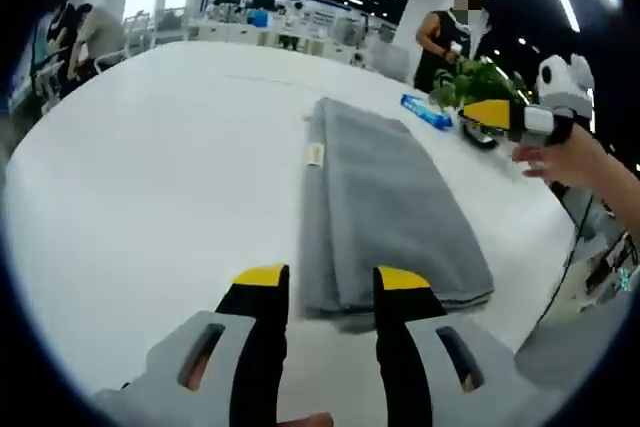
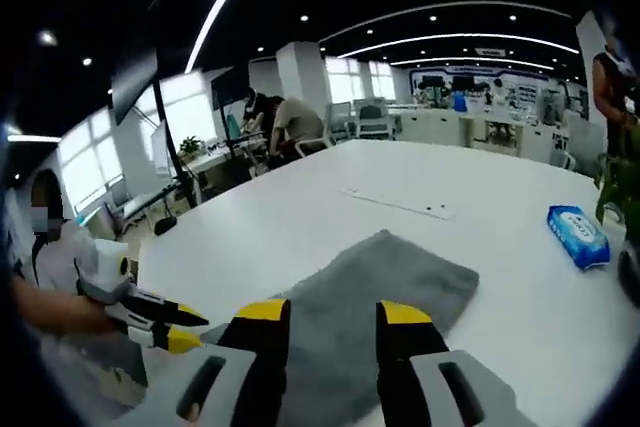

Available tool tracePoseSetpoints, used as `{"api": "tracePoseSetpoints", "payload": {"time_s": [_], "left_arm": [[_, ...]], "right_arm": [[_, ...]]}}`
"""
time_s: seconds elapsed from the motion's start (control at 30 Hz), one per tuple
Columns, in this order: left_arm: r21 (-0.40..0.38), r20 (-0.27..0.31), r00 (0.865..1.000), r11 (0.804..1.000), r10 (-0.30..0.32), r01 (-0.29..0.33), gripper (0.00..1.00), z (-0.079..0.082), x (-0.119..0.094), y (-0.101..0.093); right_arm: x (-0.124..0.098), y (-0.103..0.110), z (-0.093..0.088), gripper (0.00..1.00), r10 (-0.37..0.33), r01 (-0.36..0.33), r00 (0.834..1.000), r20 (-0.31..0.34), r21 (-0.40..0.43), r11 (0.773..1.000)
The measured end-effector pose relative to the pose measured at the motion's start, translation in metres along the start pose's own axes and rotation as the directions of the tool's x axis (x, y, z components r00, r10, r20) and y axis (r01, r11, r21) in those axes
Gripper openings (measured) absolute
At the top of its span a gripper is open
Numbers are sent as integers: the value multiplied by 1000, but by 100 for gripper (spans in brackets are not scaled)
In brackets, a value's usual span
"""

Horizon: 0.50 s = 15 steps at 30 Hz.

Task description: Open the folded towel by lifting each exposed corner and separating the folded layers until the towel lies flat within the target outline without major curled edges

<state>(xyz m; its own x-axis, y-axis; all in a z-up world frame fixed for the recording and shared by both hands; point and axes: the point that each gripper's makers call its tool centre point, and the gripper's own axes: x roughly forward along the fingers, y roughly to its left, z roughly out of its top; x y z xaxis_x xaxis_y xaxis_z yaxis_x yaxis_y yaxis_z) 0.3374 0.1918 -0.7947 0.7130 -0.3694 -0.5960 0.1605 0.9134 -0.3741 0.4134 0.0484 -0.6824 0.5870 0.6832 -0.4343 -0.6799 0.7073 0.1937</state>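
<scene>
A grey towel lies folded in a long strip on the white table, with a small label on its left fold. My left gripper is open, its jaws standing on either side of the towel's near end, just short of it. My right gripper hovers open above the opposite end of the towel. In the left gripper view a hand holds the right gripper at the far right, off the towel's far corner. The left gripper shows low on the left of the right gripper view.
A blue wipes packet lies near the towel's far end, beside a green plant and a dark object. Faint outline marks cross the table beyond the towel. A person in black stands behind the table; others sit at desks.
</scene>
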Motion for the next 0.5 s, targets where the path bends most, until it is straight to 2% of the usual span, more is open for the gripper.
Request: {"api": "tracePoseSetpoints", "payload": {"time_s": [0.07,0.13,0.23,0.3,0.43,0.47,0.5], "left_arm": [[-58,3,1000,998,-25,25,31,1,1,-3],[-56,14,999,998,-35,35,31,2,2,-5],[-65,-4,999,997,-48,47,28,-1,3,-9],[-73,7,999,996,-44,44,25,1,2,-8],[-104,54,997,993,-54,59,12,13,-4,-8],[-116,58,996,991,-65,71,10,14,-5,-10],[-130,58,996,988,-73,80,8,14,-5,-12]], "right_arm": [[-2,17,0,33,27,-29,999,31,55,998],[-4,30,-3,32,42,-44,998,36,60,997],[-6,51,-12,30,49,-52,998,41,60,997],[-7,57,-18,27,44,-47,998,44,70,996],[-10,69,-44,21,20,-31,998,65,167,985],[-9,73,-50,21,37,-45,998,52,164,985],[-8,79,-63,20,67,-67,998,8,146,987]]}}
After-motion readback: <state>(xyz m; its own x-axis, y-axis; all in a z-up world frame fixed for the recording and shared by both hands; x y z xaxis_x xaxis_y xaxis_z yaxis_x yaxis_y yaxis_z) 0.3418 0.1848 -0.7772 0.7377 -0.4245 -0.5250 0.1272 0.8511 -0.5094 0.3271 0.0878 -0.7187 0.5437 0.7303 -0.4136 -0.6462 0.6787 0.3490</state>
